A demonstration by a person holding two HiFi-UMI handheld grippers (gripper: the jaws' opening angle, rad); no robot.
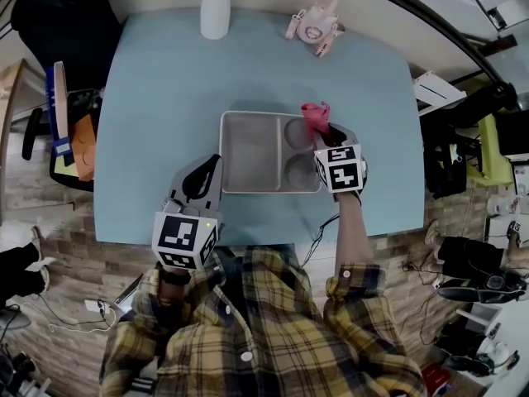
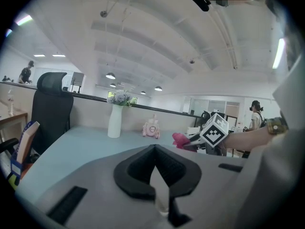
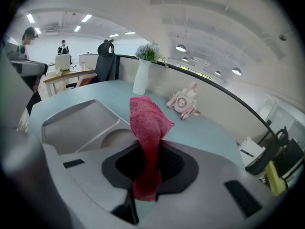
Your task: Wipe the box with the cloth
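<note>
Wiping looks about to start rather than under way. At the near left, the left gripper hovers just off the near-left corner of the box. Its jaws are closed tip to tip on nothing, and it does not touch the box. The box, a metal tray with one large compartment on the left and two round ones on the right, lies flat in the middle of the table. At its right edge, the right gripper has its jaws clamped on the red cloth, whose free end sticks out beyond them over the far round compartment. I cannot tell whether the cloth touches the metal. The next move probably calls for pressing the cloth down onto the surface and sweeping leftward, with the left gripper steadying the box.
</note>
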